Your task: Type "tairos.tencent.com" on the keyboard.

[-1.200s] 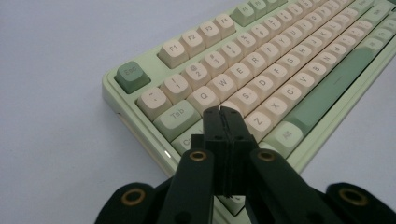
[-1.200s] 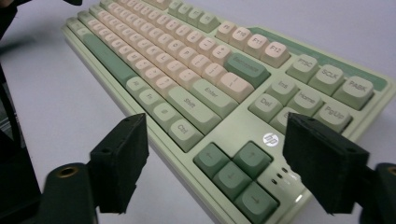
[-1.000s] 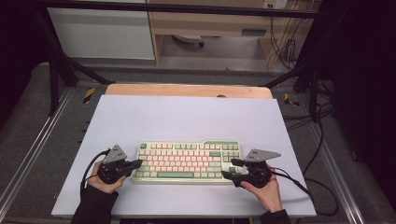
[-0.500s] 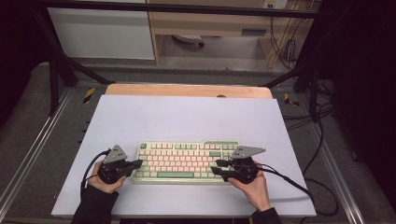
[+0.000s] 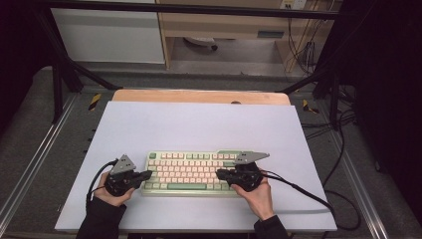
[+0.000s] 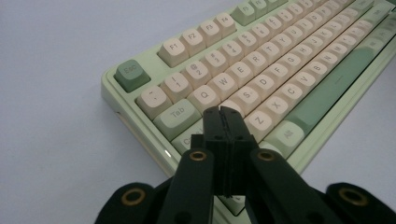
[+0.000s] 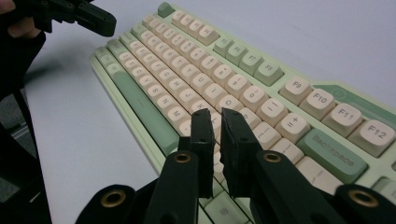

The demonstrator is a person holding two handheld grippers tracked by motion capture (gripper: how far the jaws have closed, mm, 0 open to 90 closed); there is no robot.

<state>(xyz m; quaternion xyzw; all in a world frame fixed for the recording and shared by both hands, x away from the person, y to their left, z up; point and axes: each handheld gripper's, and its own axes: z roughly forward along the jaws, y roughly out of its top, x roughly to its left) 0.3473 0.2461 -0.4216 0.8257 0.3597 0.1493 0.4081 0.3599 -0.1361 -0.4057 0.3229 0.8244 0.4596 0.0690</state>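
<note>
My left gripper (image 6: 223, 114) clenched over the keyboard (image 5: 191, 172), right gripper (image 7: 218, 116) just closing empty, tips poised for pressing keys.

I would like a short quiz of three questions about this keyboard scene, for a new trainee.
1. True or false: the keyboard lies on a white table.
2. What colour is the Esc key? A) red B) green C) black
3. At which end of the keyboard is the left hand-held gripper, in the high view?

Key:
1. True.
2. B, green.
3. The left end; its jaws are shut over the keys near Tab. The right hand-held gripper is over the right part, its jaws just closing to a narrow gap with nothing between them.
</note>
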